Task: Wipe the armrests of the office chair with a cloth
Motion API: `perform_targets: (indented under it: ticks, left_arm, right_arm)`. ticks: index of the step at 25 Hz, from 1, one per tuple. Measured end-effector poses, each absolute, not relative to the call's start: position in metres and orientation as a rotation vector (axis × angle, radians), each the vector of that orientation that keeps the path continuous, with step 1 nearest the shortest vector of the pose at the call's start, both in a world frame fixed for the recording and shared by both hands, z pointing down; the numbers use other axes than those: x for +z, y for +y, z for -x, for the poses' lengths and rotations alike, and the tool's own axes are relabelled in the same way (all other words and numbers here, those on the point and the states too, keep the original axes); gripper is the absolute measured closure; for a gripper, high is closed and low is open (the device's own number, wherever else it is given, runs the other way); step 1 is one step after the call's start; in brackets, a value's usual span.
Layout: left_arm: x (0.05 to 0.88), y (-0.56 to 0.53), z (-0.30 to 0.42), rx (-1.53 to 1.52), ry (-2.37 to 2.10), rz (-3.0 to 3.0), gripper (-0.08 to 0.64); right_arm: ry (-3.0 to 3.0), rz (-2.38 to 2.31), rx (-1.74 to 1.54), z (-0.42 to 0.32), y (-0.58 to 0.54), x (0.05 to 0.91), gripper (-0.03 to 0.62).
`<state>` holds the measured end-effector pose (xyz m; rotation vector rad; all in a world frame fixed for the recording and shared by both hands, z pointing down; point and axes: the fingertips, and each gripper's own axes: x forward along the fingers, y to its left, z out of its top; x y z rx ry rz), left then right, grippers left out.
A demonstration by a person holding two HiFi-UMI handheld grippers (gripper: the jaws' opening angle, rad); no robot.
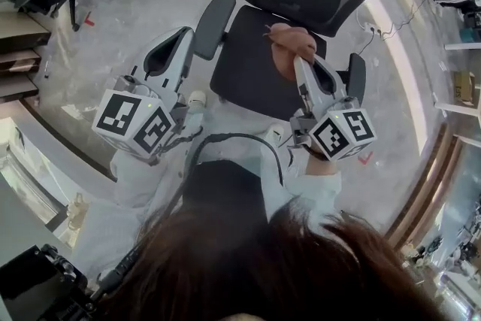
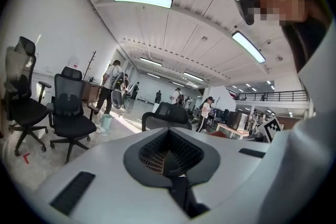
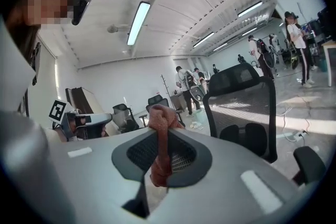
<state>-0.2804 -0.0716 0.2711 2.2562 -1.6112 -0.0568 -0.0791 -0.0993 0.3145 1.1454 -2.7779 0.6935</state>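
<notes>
Two tongs in play: right tongs were clamped on a bunched pinkish cloth, held over the seat of the office chair, upper centre of frame. Couldn't tell whether the cloth touched the seat. Left tongs were closed tip to tip on nothing, just beside the left-frame armrest. The right-frame armrest sat near the right tongs, apart from the cloth.

Read: wiping not started, cloth in transit to an armrest.

To do it well:
- cloth was wadded, so the contact patch would be small. Press it flat on the pad and let fabric lead, not the tong tips
- stroke the full pad length, front to back, edges too
- chair is on castors and will likely roll or swivel, so brace it with the free left tongs

Writing: none legible. Only black-and-white square codes on the marker cubes and red tape marks on the floor.
</notes>
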Motion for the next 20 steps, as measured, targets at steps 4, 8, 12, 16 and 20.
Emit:
perform_targets:
  ticks: [4, 8, 12, 16, 20]
  left_arm:
    - [0.272, -0.095, 0.355, -0.016, -1.563, -2.292, 0.557]
    - [0.282, -0.114, 0.393, 0.015, -1.471, -2.331, 0.557]
    - [0.287, -0.121, 0.38, 0.007, -1.404, -2.338, 0.557]
    - [0.296, -0.126, 0.358, 0.001, -1.353, -2.335, 0.557]
    - [0.31, -0.136, 0.343, 0.014, -1.317, -2.304, 0.557]
  right_arm:
    - [-2.722, -1.282, 0.739, 0.136, -0.113, 0.319, 0.56]
    - [-2.667, -1.339, 0.777, 0.179, -0.129, 0.332, 0.56]
    - [-2.611, -1.317, 0.78, 0.187, -0.141, 0.345, 0.56]
    - [-2.54, -1.272, 0.758, 0.19, -0.156, 0.368, 0.56]
    - [-2.471, -1.233, 0.744, 0.195, -0.187, 0.398, 0.56]
